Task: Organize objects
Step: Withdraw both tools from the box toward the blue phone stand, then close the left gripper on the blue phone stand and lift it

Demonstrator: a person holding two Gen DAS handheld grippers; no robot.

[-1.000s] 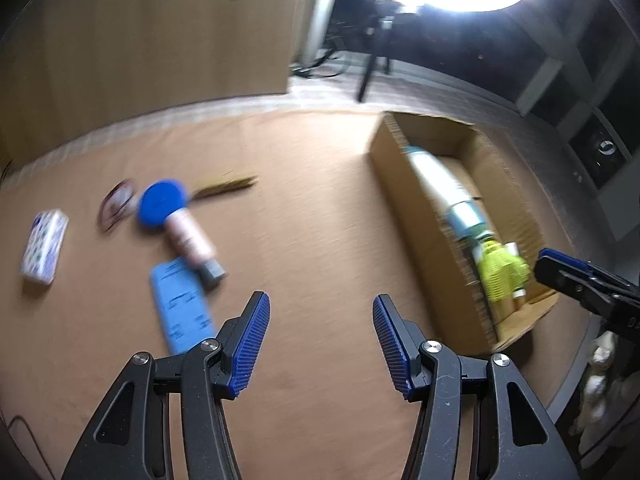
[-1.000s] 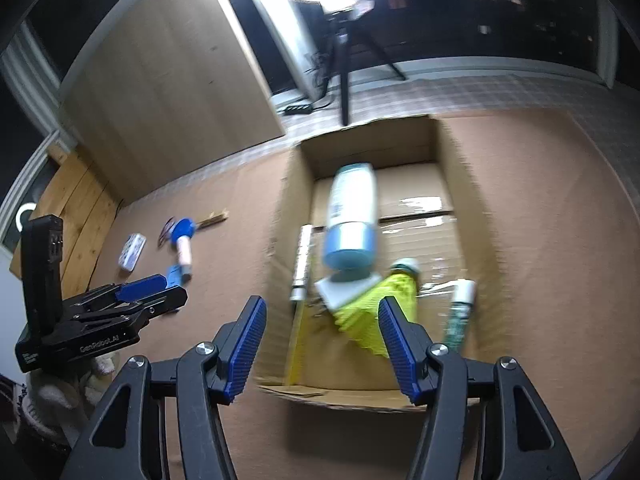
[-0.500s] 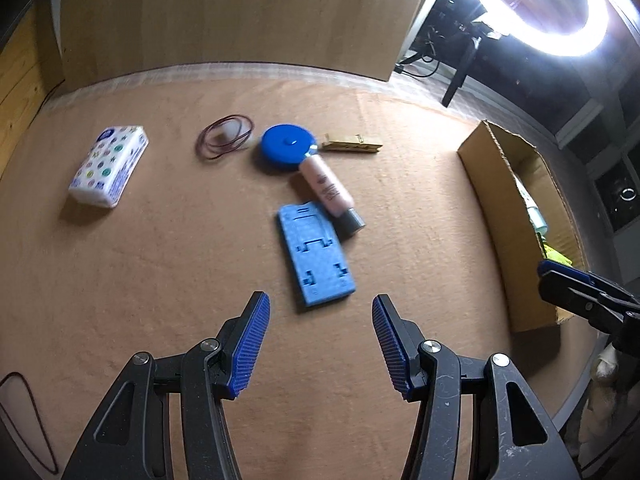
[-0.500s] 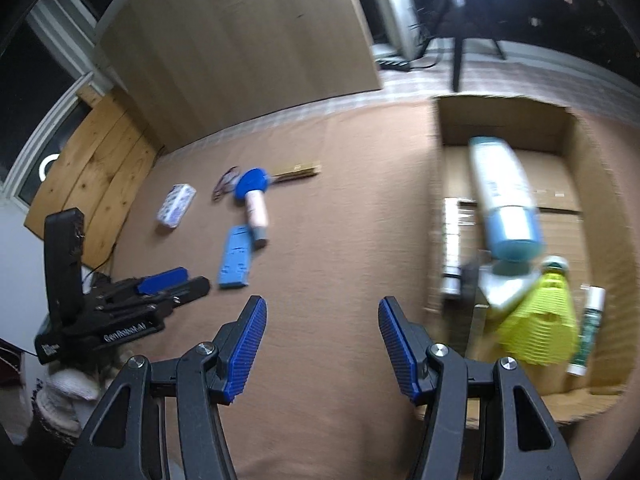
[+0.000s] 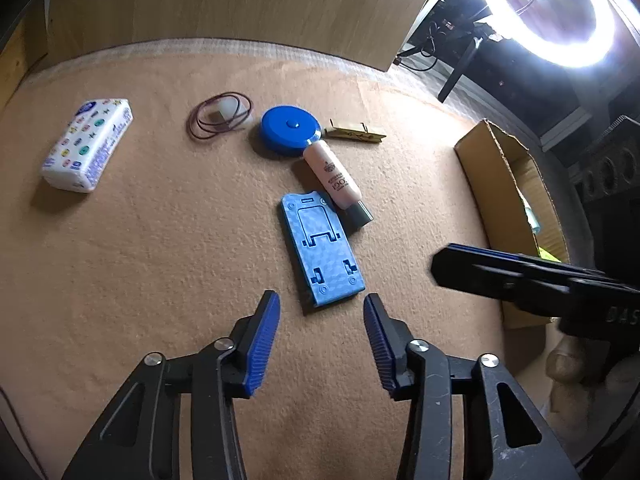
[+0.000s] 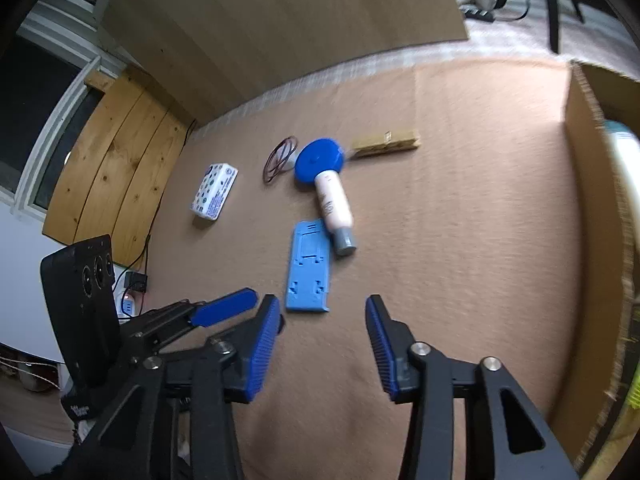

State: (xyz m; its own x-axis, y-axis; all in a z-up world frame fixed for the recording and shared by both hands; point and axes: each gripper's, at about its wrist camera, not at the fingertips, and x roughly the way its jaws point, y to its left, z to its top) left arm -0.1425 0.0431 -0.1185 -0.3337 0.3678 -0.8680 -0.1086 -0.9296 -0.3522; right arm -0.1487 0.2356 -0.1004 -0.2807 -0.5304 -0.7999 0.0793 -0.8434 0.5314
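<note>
Both grippers hanging over the mat, nothing grabbed

Left gripper is spread wide and angled down, hovering just short of the blue phone stand lying flat mid-mat. Right gripper is spread too, aimed at the same stand. Pink tube touches the stand's far corner; cardboard box sits by the mat's right edge.
</note>
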